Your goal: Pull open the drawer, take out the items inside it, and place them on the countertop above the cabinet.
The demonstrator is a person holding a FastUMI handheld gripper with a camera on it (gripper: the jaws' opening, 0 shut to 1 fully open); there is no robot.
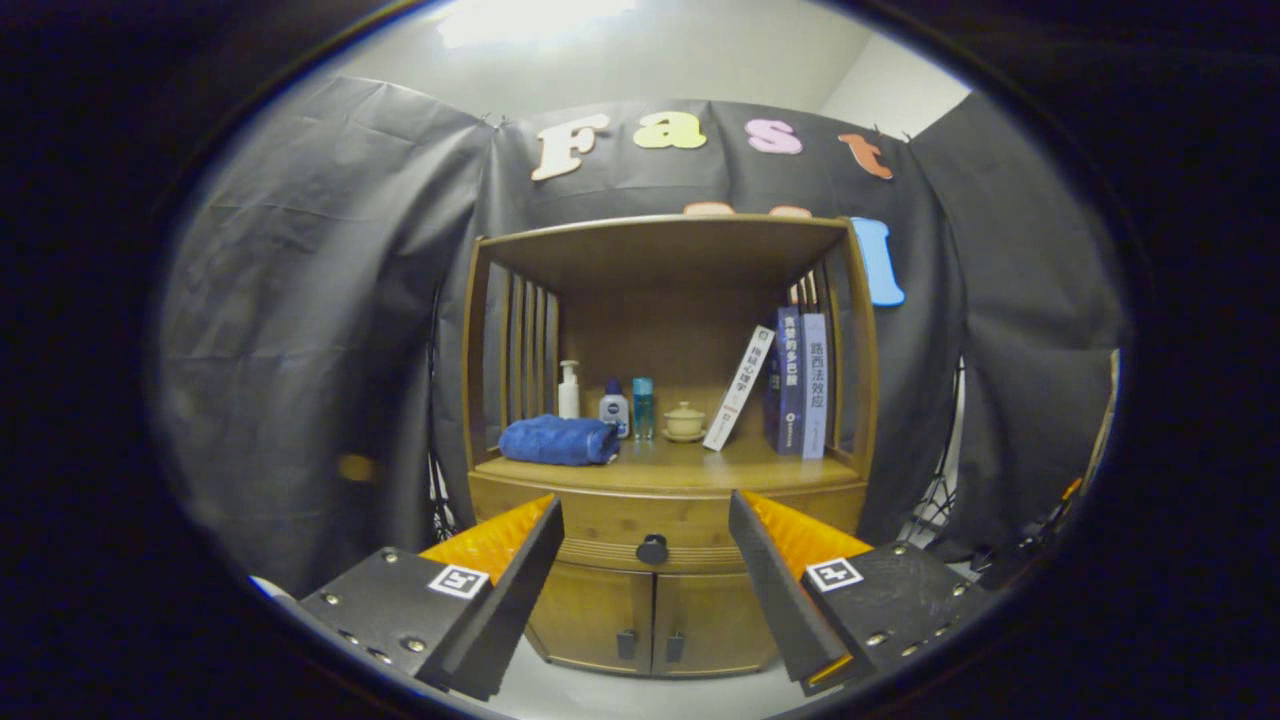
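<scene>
- One drawer (655,535), shut, knob (652,549) seen between our gripper's (645,575) spread, empty fingers.
- Countertop (680,465): blue towel (558,440), three bottles (612,405), lidded cup (684,421), books (790,385) with Chinese spine titles.

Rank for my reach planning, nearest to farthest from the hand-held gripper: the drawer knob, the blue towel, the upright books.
From the open hand-held gripper:
1. Drawer knob, between the fingers, just ahead.
2. Blue towel, countertop's left front.
3. Upright books, right, deeper in.
</scene>
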